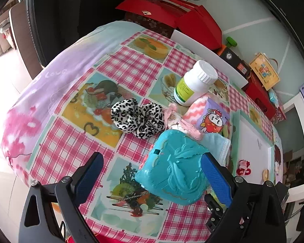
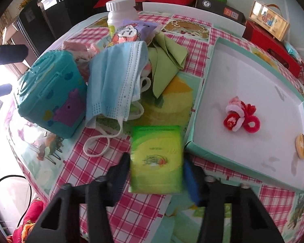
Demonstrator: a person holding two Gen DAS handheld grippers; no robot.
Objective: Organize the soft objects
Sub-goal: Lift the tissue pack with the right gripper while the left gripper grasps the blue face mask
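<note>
In the right wrist view my right gripper (image 2: 156,166) is open, its fingers on either side of a green tissue pack (image 2: 156,159) that lies on the checked tablecloth. A blue face mask (image 2: 117,79), a green cloth (image 2: 168,60) and a purple snack packet (image 2: 131,31) are piled behind it. The white-lined box lid (image 2: 210,93) to the right holds red and pink hair ties (image 2: 241,117). In the left wrist view my left gripper (image 1: 152,172) is open and empty above the table, its right finger in front of a teal plastic box (image 1: 172,166). A leopard scrunchie (image 1: 137,117) lies beyond.
A white pill bottle (image 1: 196,83) stands behind a pink towel (image 1: 194,111). Red boxes (image 1: 192,18) and a black box (image 1: 233,58) line the table's far edge. A white board (image 1: 208,56) leans there. The box lid (image 1: 253,147) lies at the table's right side.
</note>
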